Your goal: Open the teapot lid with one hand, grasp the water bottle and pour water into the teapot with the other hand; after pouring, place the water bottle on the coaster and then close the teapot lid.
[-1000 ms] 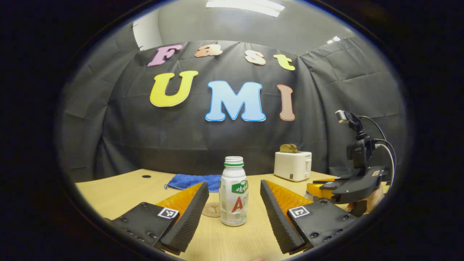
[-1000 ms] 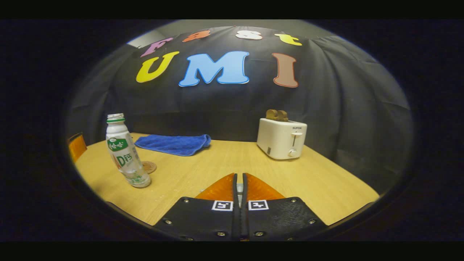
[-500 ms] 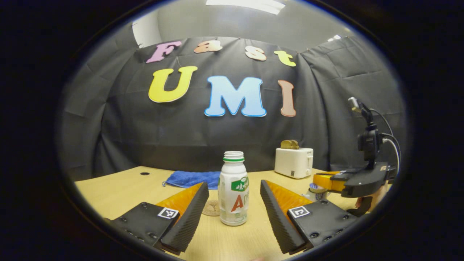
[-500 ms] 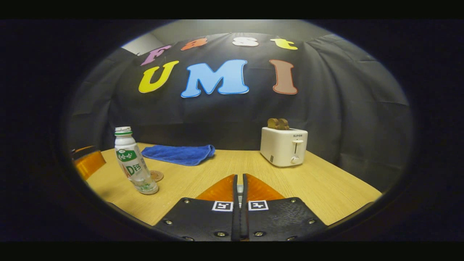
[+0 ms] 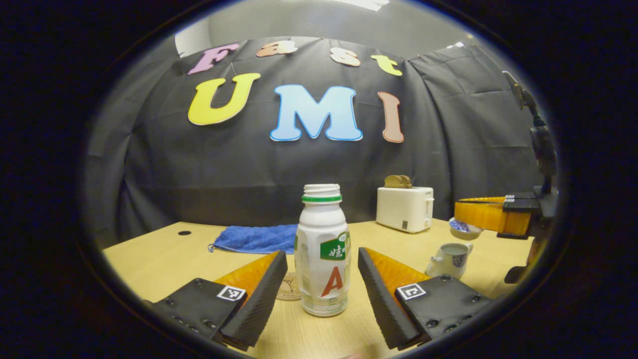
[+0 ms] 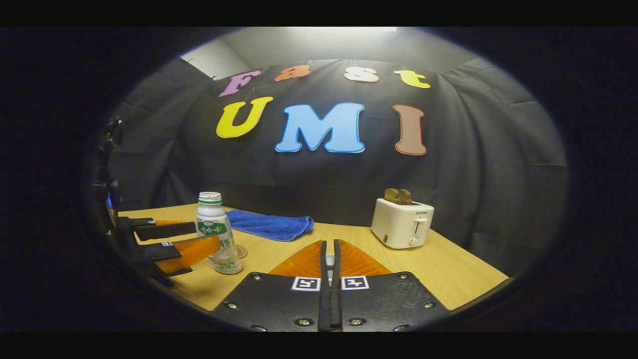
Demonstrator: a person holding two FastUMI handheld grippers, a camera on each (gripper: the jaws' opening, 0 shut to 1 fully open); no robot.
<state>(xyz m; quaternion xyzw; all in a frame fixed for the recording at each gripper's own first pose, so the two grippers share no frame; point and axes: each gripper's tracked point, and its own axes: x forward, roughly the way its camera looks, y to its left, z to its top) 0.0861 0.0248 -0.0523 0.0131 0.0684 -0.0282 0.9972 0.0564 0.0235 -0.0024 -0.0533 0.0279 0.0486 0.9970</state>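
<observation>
Closer than a second ago, the bottle (image 5: 322, 252) now stands upright between the spread fingers of the left gripper (image 5: 322, 279), neither touching it. Behind the bottle lies the coaster (image 5: 289, 290); right of the bottle sits the open teapot (image 5: 449, 259), with the right gripper (image 5: 481, 214) lifted above it, holding the lid (image 5: 464, 229).

From the right gripper view, the right gripper (image 6: 329, 257) shows fingers nearly together on something small. Left of it, the left gripper (image 6: 192, 240) flanks the bottle (image 6: 215, 233) on the table (image 6: 438, 267).

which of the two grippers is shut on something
The right gripper, with the small blue-and-white teapot lid pinched between its fingers. The left gripper stands open around the white plastic bottle without touching.
</observation>
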